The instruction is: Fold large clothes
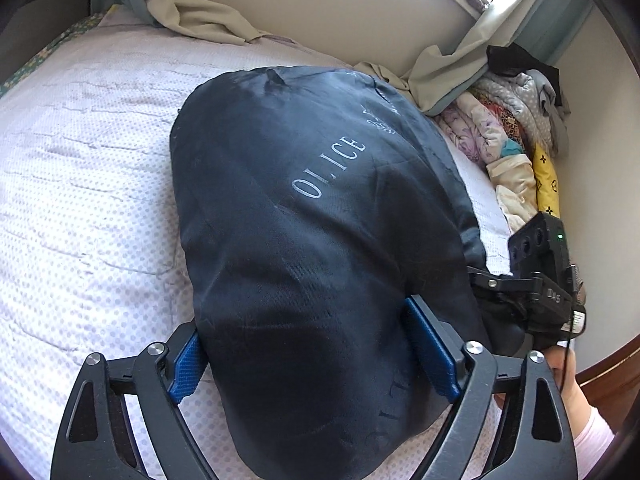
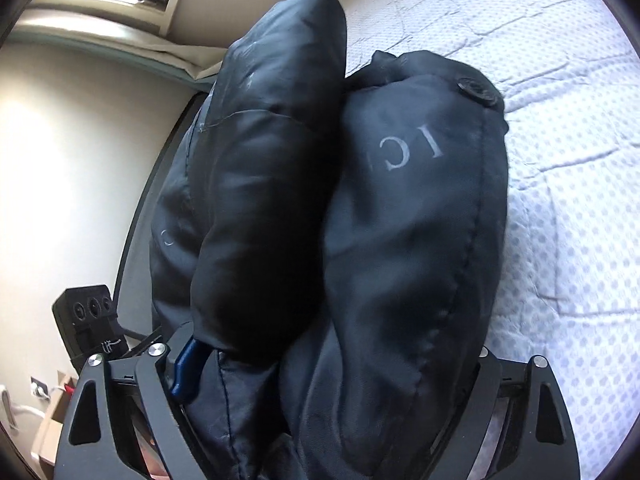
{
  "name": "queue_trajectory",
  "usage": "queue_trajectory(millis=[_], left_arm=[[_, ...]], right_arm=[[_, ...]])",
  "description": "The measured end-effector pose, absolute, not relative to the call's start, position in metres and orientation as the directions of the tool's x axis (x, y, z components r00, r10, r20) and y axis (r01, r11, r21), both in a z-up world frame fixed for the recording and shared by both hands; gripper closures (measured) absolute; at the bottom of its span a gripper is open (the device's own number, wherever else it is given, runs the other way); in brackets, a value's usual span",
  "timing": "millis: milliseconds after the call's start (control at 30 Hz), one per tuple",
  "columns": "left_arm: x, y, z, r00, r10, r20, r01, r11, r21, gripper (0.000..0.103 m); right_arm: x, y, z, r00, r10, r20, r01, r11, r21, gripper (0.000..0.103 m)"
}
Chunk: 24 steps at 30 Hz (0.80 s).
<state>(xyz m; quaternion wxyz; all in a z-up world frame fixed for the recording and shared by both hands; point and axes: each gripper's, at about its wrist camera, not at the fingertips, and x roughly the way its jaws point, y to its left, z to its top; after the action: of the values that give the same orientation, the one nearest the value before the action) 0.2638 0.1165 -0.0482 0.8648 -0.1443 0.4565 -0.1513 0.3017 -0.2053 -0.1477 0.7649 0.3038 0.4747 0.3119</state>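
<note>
On the bed (image 1: pixel 80 160) at left, I see bare quilt; the dark padded jacket (image 1: pixel 312 208) lies across its middle, already doubled into a thick bundle. My left gripper (image 1: pixel 316 356) has its fingers spread wide around the near end, seemingly not squeezing. My right gripper (image 2: pixel 332 364) likewise stands wide, jacket folds bulging between. I judge little is left beyond tidying.

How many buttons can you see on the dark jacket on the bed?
1: a dark round button near the top right of the folded dark jacket, in the right wrist view. Others may be hidden in the folds.
</note>
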Motion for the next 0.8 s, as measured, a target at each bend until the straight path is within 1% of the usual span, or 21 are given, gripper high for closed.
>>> queue_trajectory(millis=[200, 367, 500, 600, 633, 700, 800], left_arm=[[0.255, 0.119, -0.035, 0.549, -0.363, -0.753, 0.107, 0.924, -0.367, 0.006], [0.233, 0.114, 0.0, 0.641, -0.247, -0.726, 0.128, 0.968, -0.216, 0.001], [0.213, 0.108, 0.025, 0.694, -0.183, -0.696, 0.121, 0.983, -0.137, 0.001], [0.197, 0.101, 0.04, 0.73, -0.139, -0.669, 0.109, 0.99, -0.086, 0.001], [0.19, 0.097, 0.046, 0.746, -0.112, -0.656, 0.103, 0.993, -0.054, 0.001], [0.178, 0.086, 0.054, 0.769, -0.066, -0.636, 0.092, 0.996, 0.008, 0.001], [0.159, 0.067, 0.064, 0.797, -0.014, -0.604, 0.092, 0.991, 0.098, 0.001]], right_arm=[[0.292, -0.231, -0.13, 0.375, 0.749, -0.546, -0.159, 0.632, 0.759, 0.011], [0.277, -0.247, -0.102, 0.421, 0.697, -0.58, -0.151, 0.685, 0.713, 0.01], [0.254, -0.256, -0.074, 0.507, 0.598, -0.621, -0.169, 0.775, 0.608, 0.01], [0.231, -0.256, -0.043, 0.594, 0.497, -0.632, -0.185, 0.85, 0.494, 0.01], [0.222, -0.257, -0.033, 0.627, 0.459, -0.63, -0.189, 0.874, 0.448, 0.01], [0.201, -0.255, -0.012, 0.69, 0.395, -0.606, -0.201, 0.91, 0.364, 0.006], [0.174, -0.251, 0.007, 0.738, 0.362, -0.57, -0.203, 0.924, 0.325, 0.002]])
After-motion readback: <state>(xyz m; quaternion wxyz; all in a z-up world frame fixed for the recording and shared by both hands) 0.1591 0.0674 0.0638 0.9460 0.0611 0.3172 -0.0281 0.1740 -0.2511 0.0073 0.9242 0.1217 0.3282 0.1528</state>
